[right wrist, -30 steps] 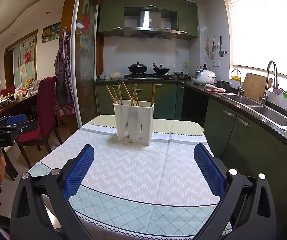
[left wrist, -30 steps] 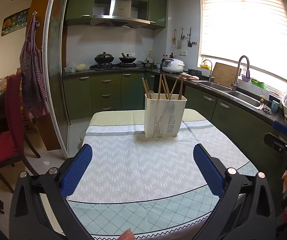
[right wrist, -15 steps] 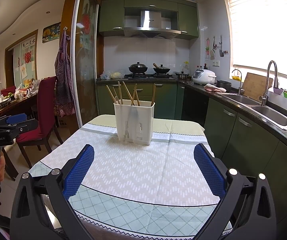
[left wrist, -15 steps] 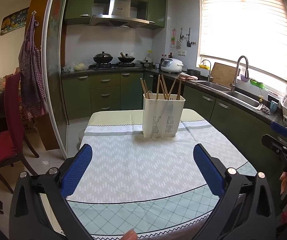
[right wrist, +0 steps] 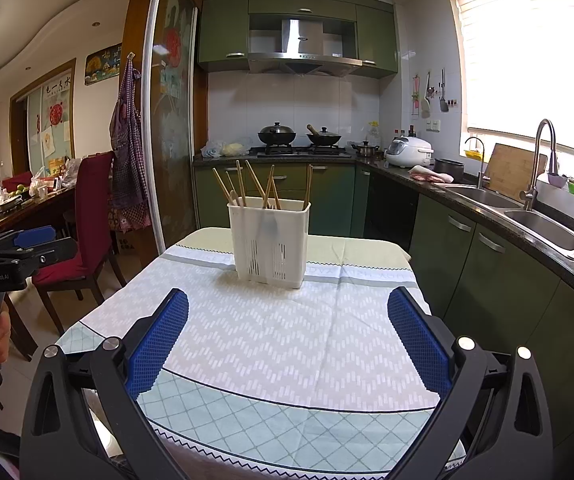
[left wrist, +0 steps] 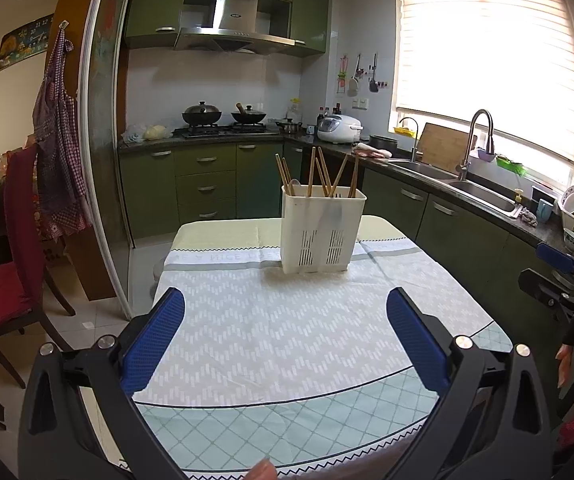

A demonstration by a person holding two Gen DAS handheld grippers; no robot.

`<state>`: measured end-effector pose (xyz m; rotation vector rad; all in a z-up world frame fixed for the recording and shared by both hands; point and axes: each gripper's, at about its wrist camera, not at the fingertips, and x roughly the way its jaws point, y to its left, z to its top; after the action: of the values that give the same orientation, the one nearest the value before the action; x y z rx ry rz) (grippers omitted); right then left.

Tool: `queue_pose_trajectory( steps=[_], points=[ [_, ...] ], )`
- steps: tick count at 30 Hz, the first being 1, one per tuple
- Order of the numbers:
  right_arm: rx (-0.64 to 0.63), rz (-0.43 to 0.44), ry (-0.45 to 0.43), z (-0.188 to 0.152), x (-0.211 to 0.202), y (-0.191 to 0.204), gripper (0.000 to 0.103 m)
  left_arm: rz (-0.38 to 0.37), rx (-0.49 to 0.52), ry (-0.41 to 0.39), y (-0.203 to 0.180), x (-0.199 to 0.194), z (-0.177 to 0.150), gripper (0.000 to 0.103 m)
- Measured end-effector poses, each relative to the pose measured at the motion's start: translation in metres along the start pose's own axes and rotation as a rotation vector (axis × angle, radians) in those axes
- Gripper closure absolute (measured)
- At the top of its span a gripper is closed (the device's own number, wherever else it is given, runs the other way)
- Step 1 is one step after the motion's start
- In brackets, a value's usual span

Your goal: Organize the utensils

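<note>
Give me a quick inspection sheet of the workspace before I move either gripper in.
Surface: table under a pale chevron-patterned tablecloth with a mint diamond-check border.
Job's things: white slotted plastic utensil holder standing upright at the far end of the table, with wooden chopsticks leaning loosely in it at mixed angles.
Clutter: nothing seen on the cloth apart from the holder.
Grippers: left gripper open, holding nothing, short of the holder; right gripper open, holding nothing, also short of it.
Cables: nothing seen.
Surroundings: green kitchen cabinets, steel sink on the right, dark red dining chair on the left.
</note>
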<state>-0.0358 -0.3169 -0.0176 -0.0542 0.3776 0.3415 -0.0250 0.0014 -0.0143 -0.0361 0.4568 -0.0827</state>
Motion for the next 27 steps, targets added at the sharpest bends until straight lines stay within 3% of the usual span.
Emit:
queue_pose_trajectory(
  steps=[27],
  points=[
    [0.000, 0.003, 0.009, -0.0089, 0.0055, 0.0010, 0.005, 0.005, 0.001, 0.001, -0.0075, 0.0020, 0.0042, 0.007]
  ],
)
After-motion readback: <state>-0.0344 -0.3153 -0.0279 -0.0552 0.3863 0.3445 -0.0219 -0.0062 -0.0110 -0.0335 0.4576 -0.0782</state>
